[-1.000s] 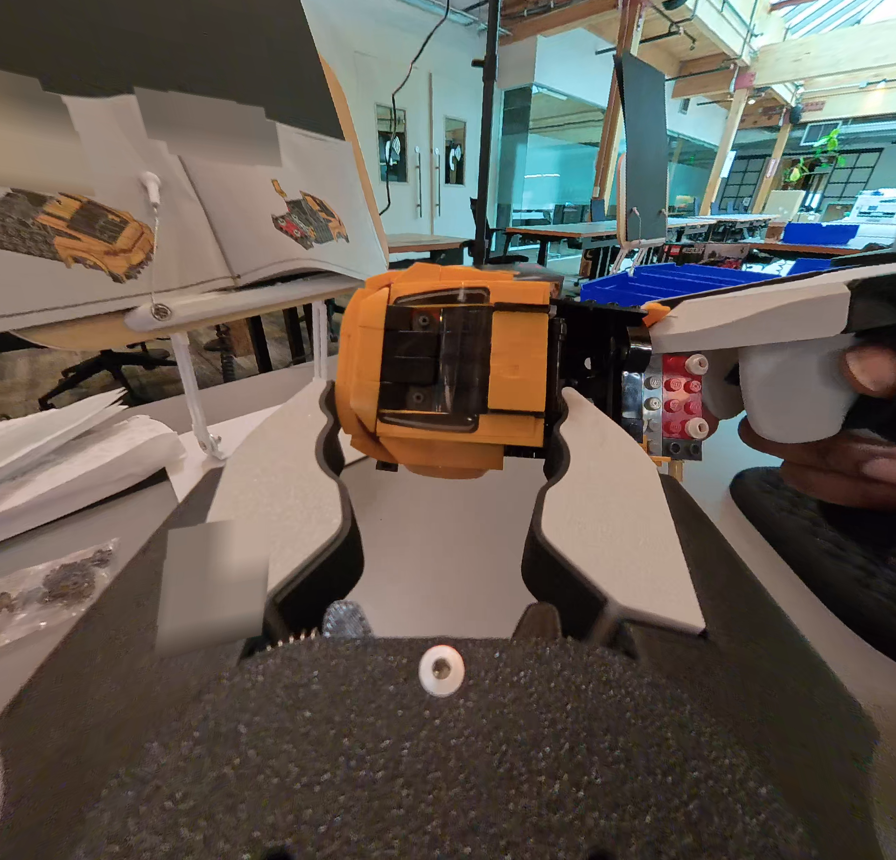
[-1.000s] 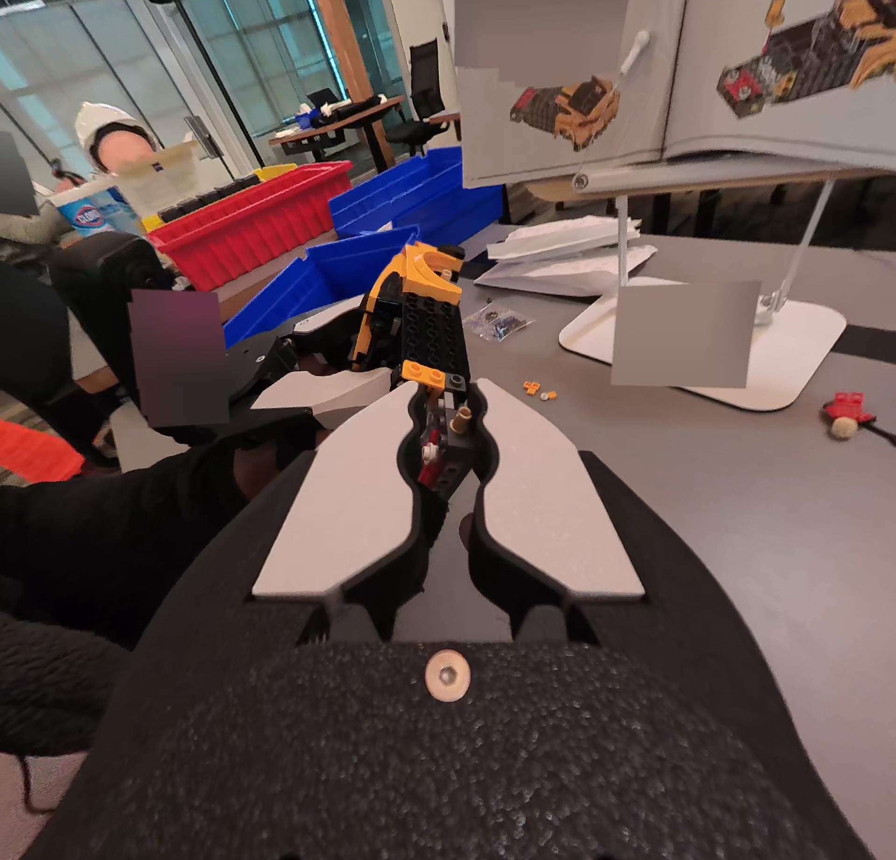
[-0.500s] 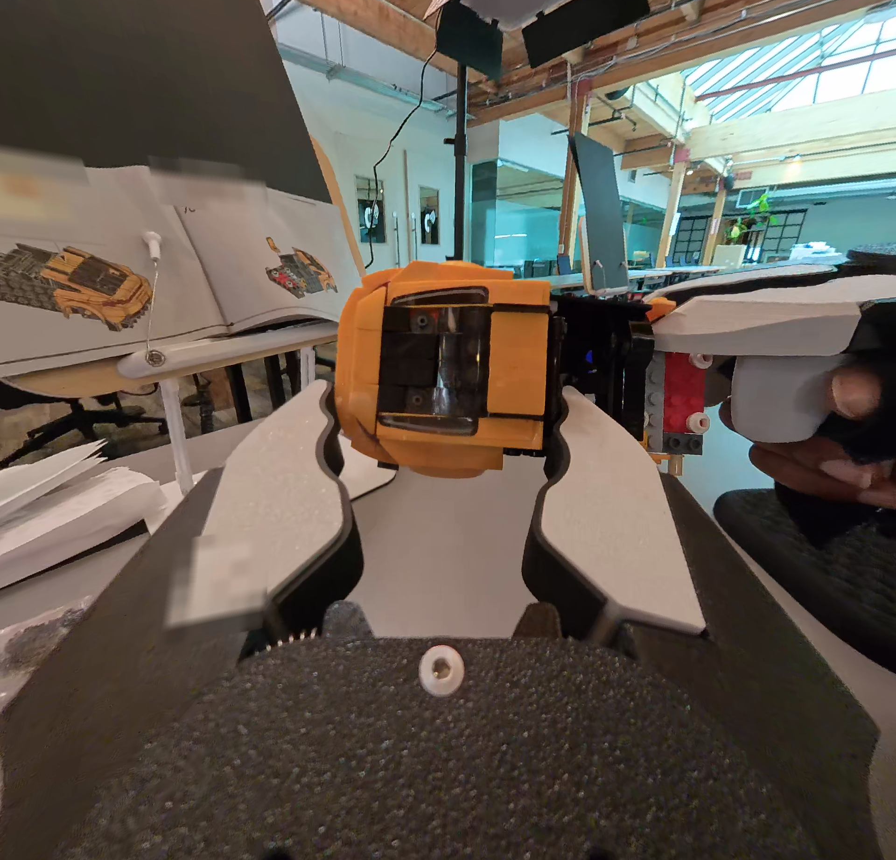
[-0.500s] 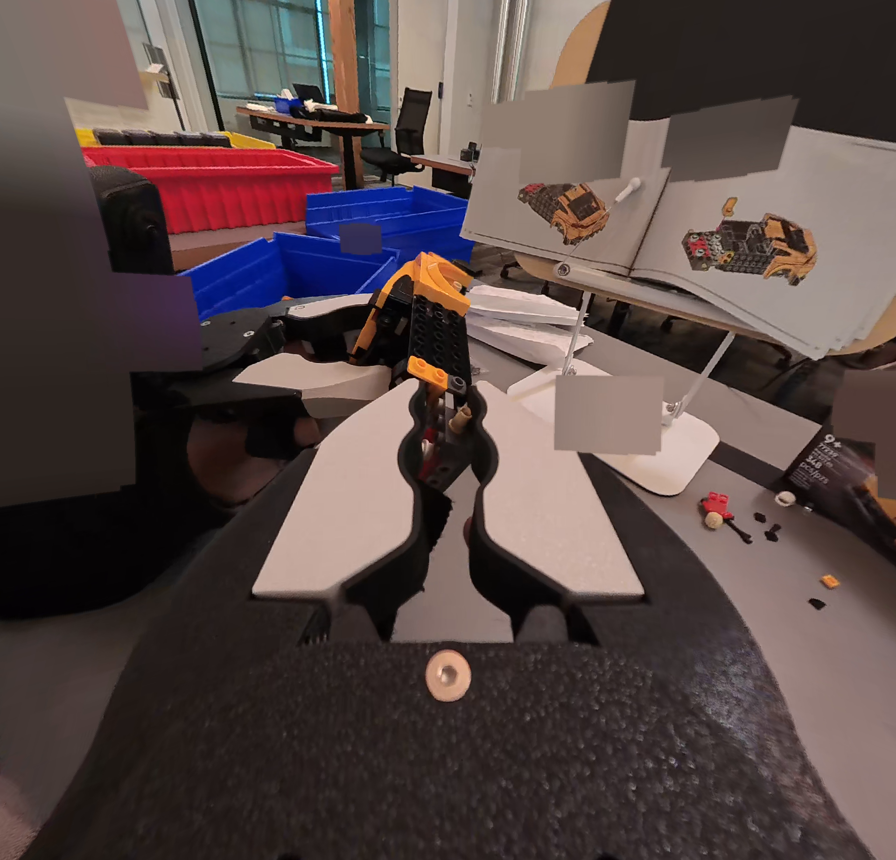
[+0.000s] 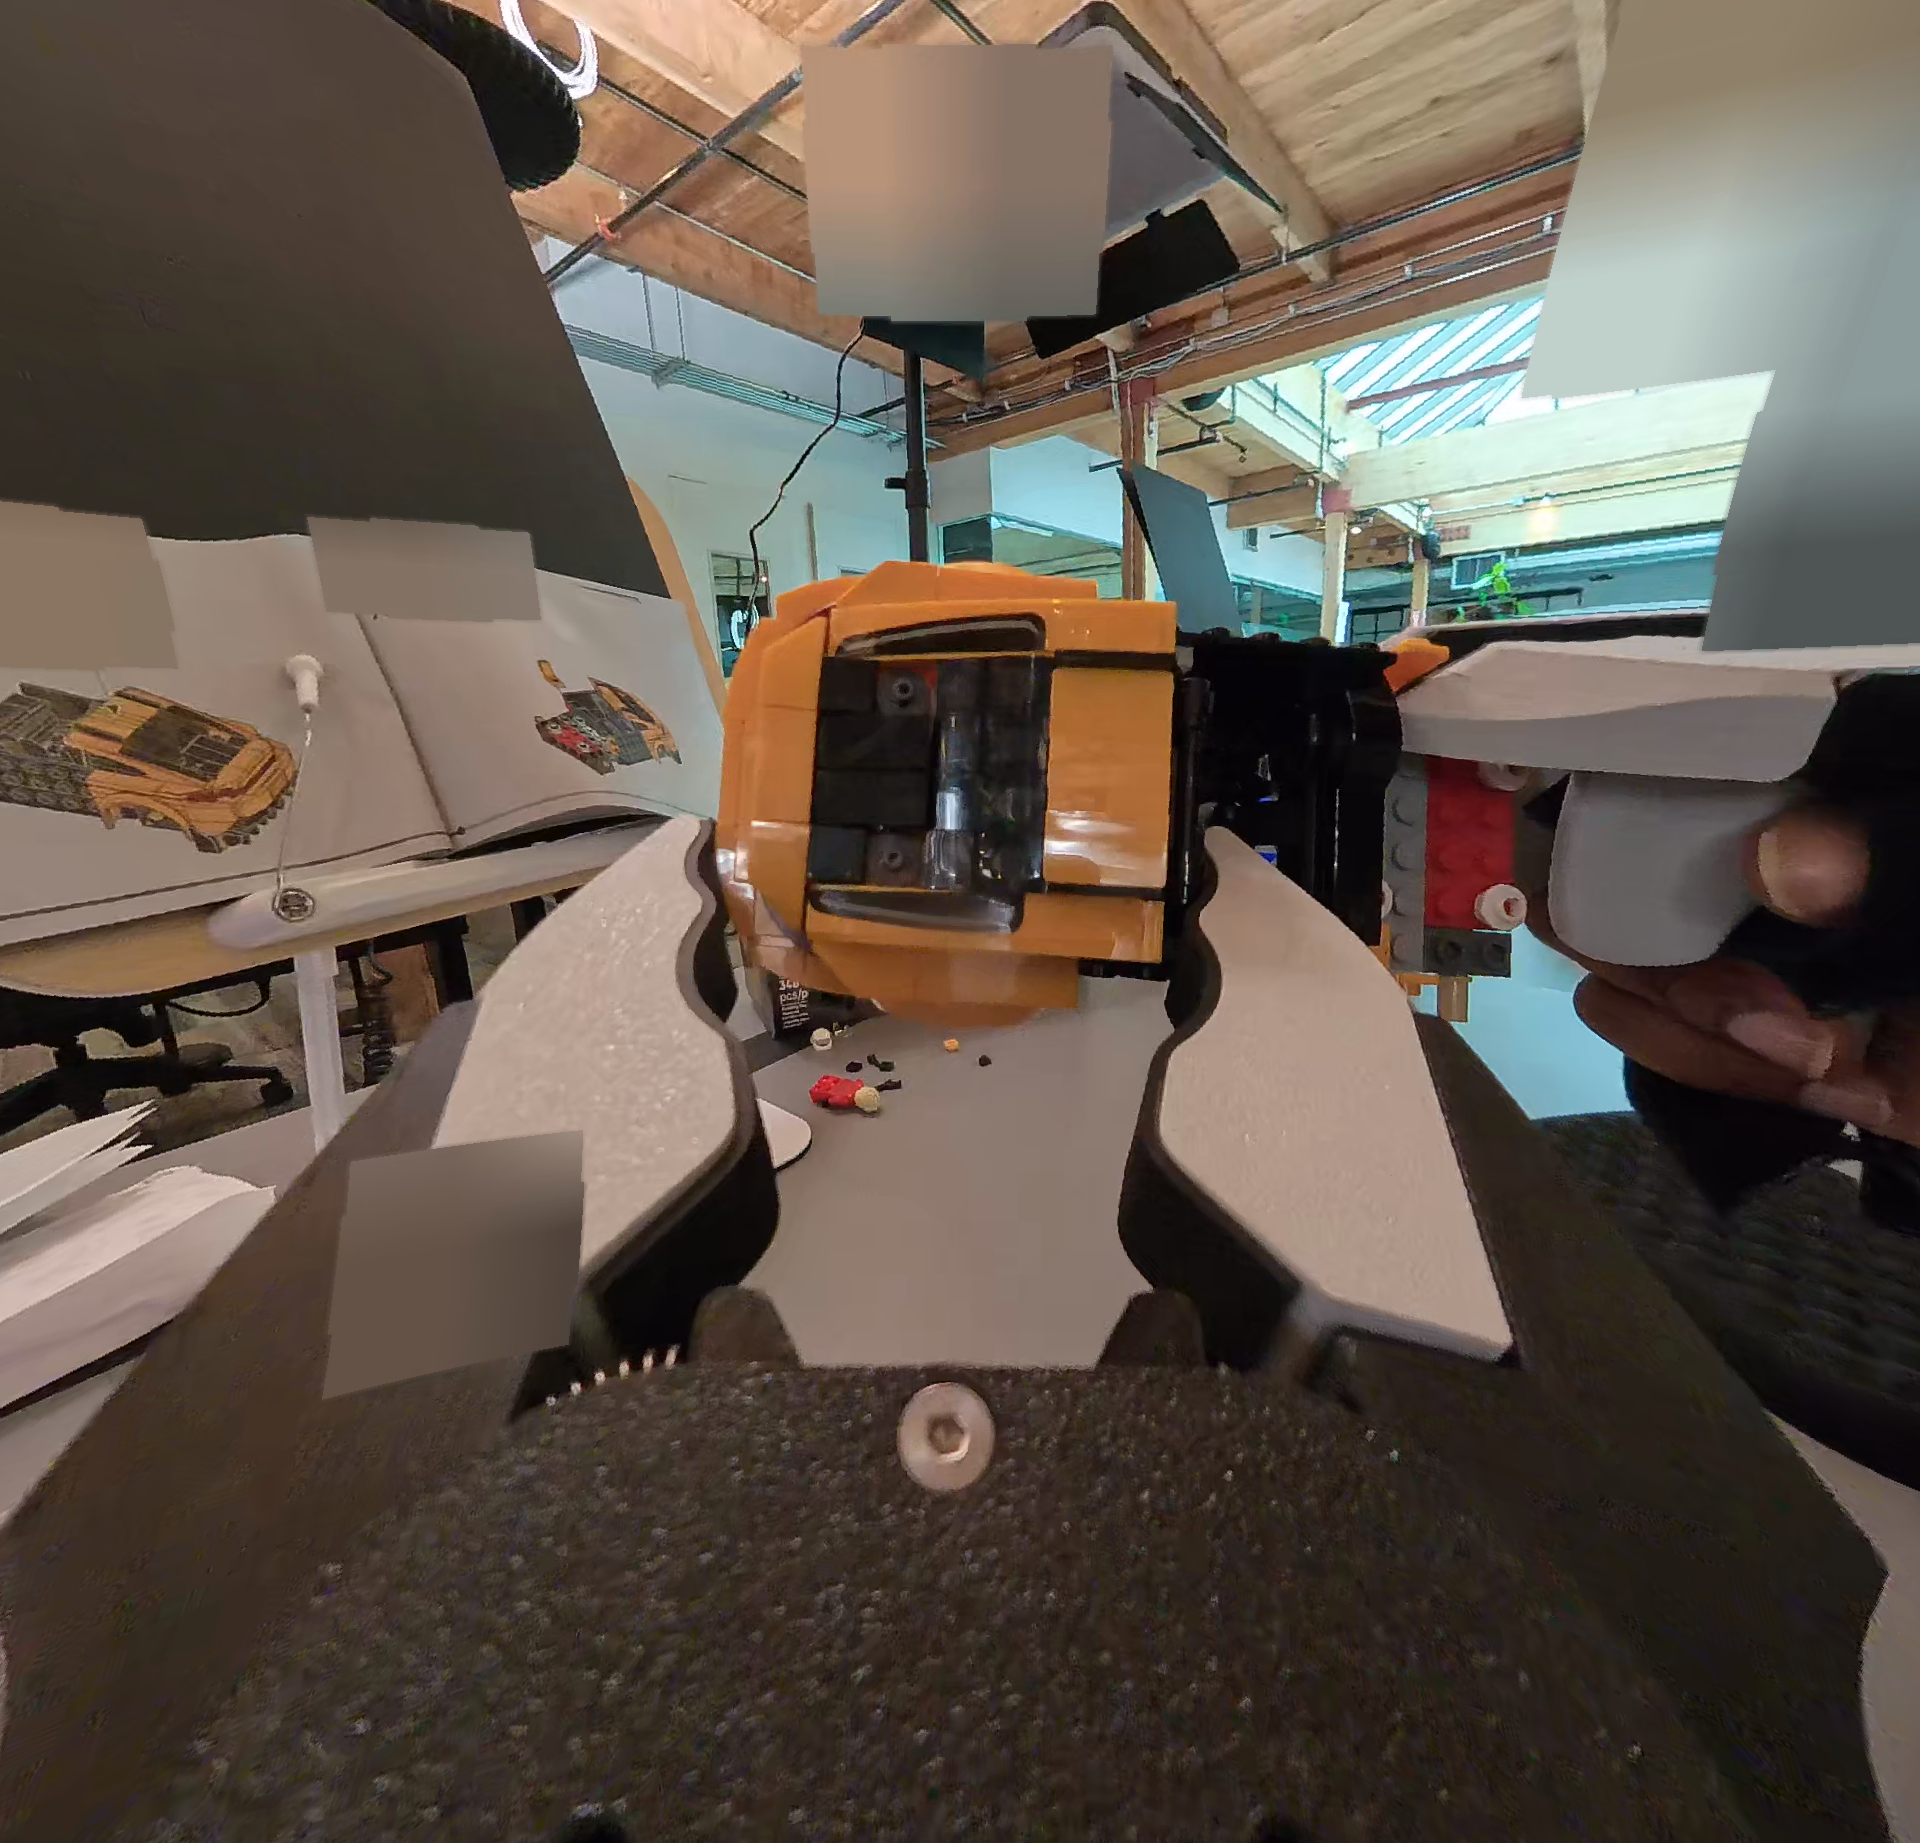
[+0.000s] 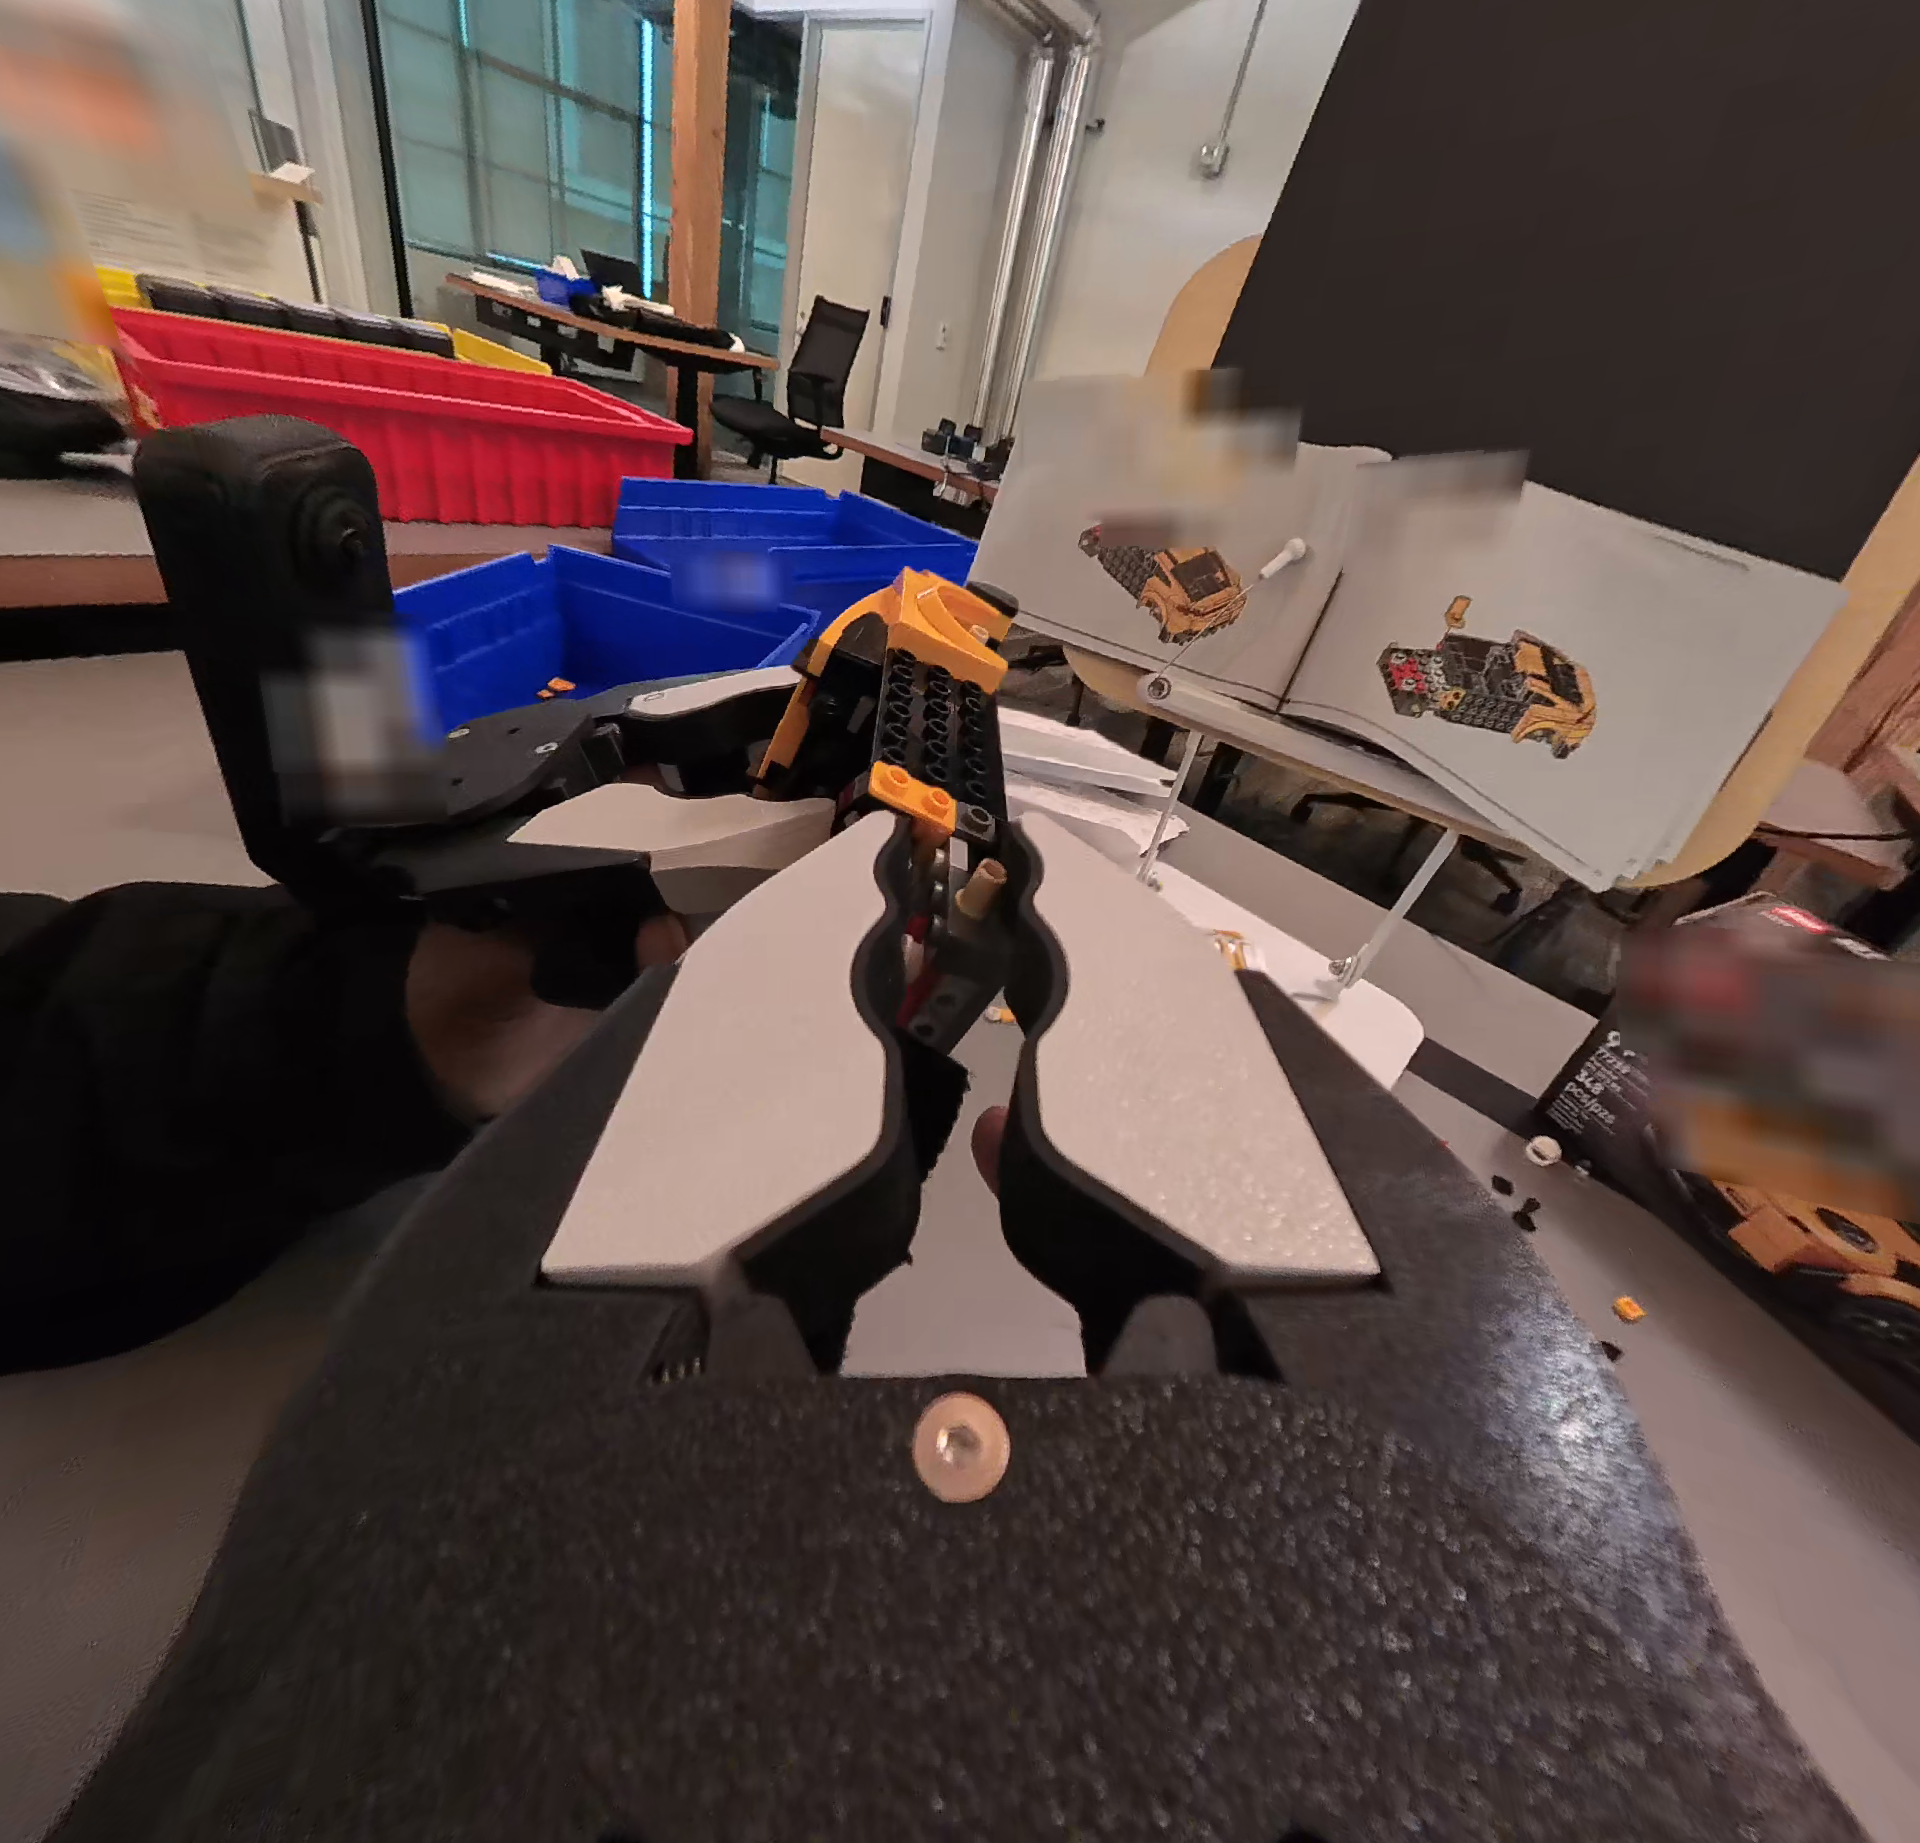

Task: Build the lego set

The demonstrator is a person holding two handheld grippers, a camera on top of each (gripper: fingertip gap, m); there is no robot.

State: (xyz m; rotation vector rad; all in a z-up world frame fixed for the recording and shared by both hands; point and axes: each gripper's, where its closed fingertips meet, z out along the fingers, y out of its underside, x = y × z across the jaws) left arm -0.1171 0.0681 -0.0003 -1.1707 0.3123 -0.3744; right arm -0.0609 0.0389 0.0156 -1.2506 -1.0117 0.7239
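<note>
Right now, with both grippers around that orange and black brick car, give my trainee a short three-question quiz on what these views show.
1. True or false: the right gripper is clamped on the rear end of the orange and black brick-built car.
2. Which gripper spans the car's orange cabin section with widely spread fingers? A) left B) right
3. Fill in: the open instruction booklet showing car drawings rests on a white ____.

Key:
1. True; its fingers press the narrow rear section with red and grey bricks.
2. A; the left gripper brackets the cabin.
3. stand.
</note>
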